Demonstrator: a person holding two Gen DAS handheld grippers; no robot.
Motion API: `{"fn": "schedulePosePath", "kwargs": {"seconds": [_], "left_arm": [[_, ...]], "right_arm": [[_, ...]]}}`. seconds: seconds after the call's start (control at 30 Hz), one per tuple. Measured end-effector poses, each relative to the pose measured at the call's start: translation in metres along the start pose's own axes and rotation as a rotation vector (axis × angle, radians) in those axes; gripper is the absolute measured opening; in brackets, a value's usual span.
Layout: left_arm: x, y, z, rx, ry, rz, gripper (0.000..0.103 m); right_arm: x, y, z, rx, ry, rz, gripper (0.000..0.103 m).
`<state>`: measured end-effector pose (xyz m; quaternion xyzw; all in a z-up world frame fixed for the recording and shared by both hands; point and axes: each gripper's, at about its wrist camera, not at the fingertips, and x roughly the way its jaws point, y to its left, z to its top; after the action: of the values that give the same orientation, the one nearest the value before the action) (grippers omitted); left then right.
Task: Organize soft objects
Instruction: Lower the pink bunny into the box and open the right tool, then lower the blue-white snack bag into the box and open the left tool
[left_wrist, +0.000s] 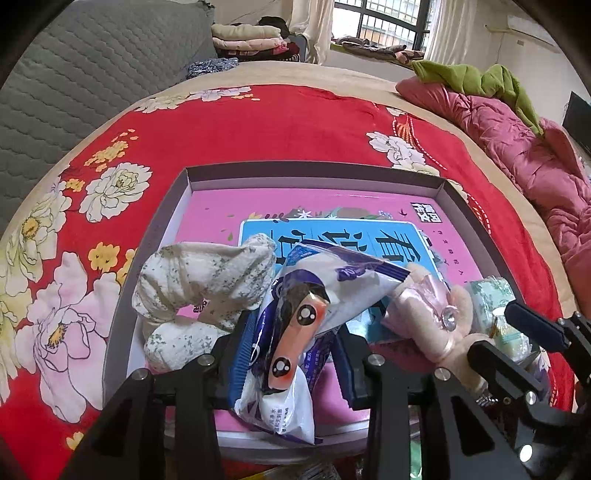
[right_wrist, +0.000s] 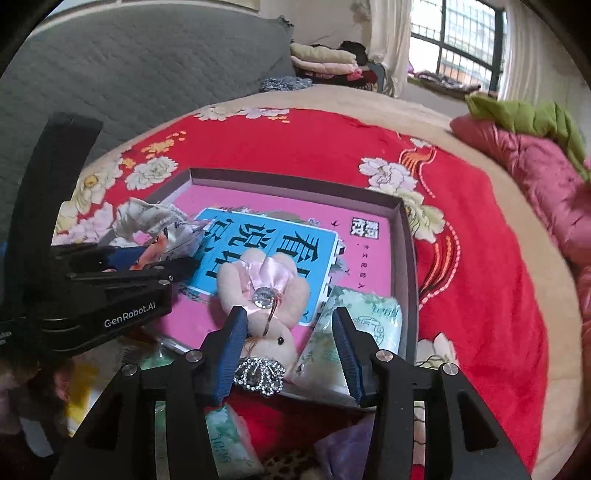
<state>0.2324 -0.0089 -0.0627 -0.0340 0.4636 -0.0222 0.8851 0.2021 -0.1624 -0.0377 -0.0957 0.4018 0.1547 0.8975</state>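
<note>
The left hand-held gripper (left_wrist: 291, 332) stands partly open around one white-and-blue plastic packet (left_wrist: 295, 306) bearing an orange strip; whether the pads press on it cannot be told. The right hand-held gripper (right_wrist: 290, 332) stands partly open over one pink plush rabbit (right_wrist: 264, 295). Its left finger (right_wrist: 231, 332) lies just beside the rabbit, and its right finger (right_wrist: 345, 339) is in front of one green-printed tissue pack (right_wrist: 369, 321); neither pad grips. All items lie inside one shallow box (left_wrist: 314, 173) with a pink printed floor, on a bed with a red floral cover (left_wrist: 258, 125). One rolled white floral cloth (left_wrist: 199, 273) lies at the box's left side. A second tissue pack (right_wrist: 225, 439) lies outside the box, at its near edge.
</note>
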Motion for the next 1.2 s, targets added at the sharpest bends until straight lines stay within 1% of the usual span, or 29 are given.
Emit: {"fn": "schedulePosePath", "kwargs": {"seconds": [0.17,0.3,0.43,0.53,0.6,0.67,0.9,1.0,1.1,1.2], "left_arm": [[0.004,-0.005,0.001,0.018,-0.003,0.017,0.043],[0.006,-0.011,-0.001,0.041,0.011,0.012,0.050],[0.005,-0.015,-0.002,0.050,0.012,-0.016,0.054],[0.004,-0.015,-0.003,0.035,0.017,-0.042,0.054],[0.004,-0.014,-0.003,0.036,0.021,-0.048,0.057],[0.003,-0.014,-0.004,0.034,0.023,-0.050,0.057],[-0.002,-0.014,-0.004,0.026,0.033,-0.095,0.061],[-0.003,-0.012,-0.004,0.028,0.034,-0.094,0.061],[-0.004,-0.005,-0.004,-0.002,0.043,-0.110,0.061],[-0.005,0.001,-0.004,-0.017,0.044,-0.107,0.061]], "right_arm": [[0.000,-0.008,-0.002,0.054,-0.005,0.012,0.052],[-0.004,-0.012,0.000,0.073,-0.016,0.011,0.053],[-0.006,-0.014,0.001,0.088,-0.026,0.017,0.053],[-0.008,-0.015,0.001,0.093,-0.032,0.015,0.053],[-0.010,-0.015,0.002,0.095,-0.036,0.020,0.053],[-0.012,-0.016,0.002,0.093,-0.044,0.007,0.053],[-0.016,-0.016,0.001,0.095,-0.052,0.003,0.054],[-0.018,-0.018,-0.001,0.101,-0.061,0.004,0.054],[-0.019,-0.019,-0.001,0.106,-0.063,-0.001,0.055],[-0.020,-0.020,-0.002,0.108,-0.064,-0.004,0.056]]}}
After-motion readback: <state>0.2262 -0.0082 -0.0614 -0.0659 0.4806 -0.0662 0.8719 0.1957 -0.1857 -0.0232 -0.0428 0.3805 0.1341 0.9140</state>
